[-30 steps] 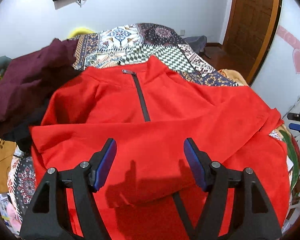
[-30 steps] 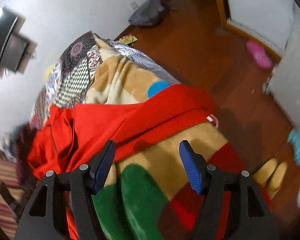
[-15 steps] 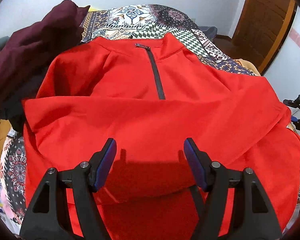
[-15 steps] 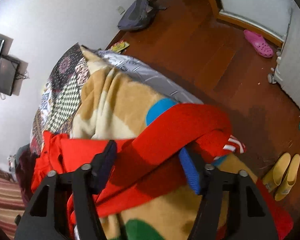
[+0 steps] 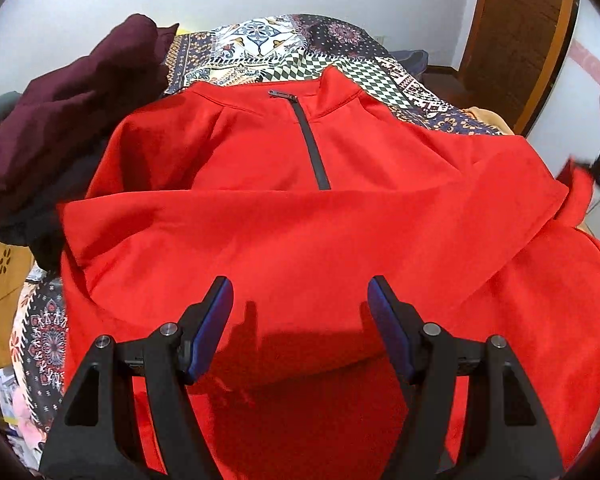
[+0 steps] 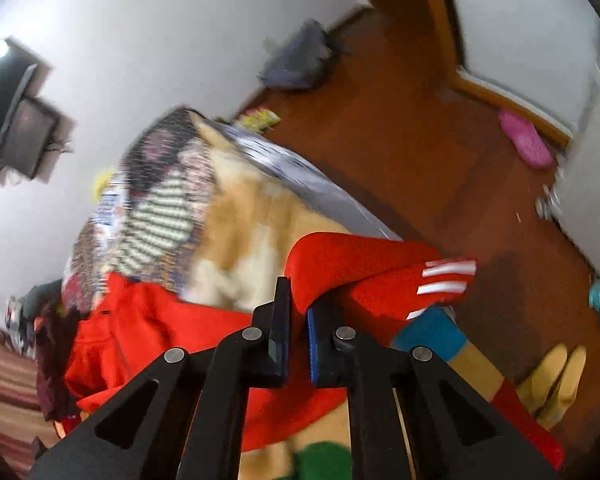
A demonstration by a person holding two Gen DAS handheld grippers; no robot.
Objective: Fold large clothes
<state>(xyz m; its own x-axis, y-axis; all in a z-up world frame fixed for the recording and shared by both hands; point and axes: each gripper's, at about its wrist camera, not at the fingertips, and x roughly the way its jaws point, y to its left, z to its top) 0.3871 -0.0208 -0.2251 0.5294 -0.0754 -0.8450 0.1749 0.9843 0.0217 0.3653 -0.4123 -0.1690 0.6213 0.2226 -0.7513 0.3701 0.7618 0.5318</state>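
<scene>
So there's a red top (image 5: 300, 240) spread out front-up on the bed (image 5: 300, 46), collar at the far end with a short dark zipper (image 5: 312, 144) running down from the neck. One sleeve is already folded across the chest, covering the bottom of the zipper.

The left gripper (image 5: 300, 312) hangs just above the lower part of the top, jaws wide apart, nothing between them, and its shadow falls on the fabric right below.

The right gripper (image 6: 298, 312) is over at the side edge of the bed. Its jaws are pinched nearly together on a fold of the red sleeve (image 6: 340, 268), and the cuff end with three white stripes (image 6: 444, 280) sticks out past the jaws to the right, lifted off the bed. That view is pretty motion-blurred, so details are mushy.

Other stuff: a maroon garment (image 5: 68, 120) is heaped on the left beside the top's shoulder, touching or overlapping it. Under everything is a patterned bedspread (image 5: 364, 76), plus a tan fleece blanket (image 6: 240, 224) with green and blue patches near the bed's edge. On the wood floor (image 6: 440, 168) there's a pink slipper (image 6: 526, 144) near the door frame, yellow slippers (image 6: 552, 380) close to the bed, and a dark bag (image 6: 296, 64) against the wall. A TV (image 6: 12, 120) is mounted on the wall.
</scene>
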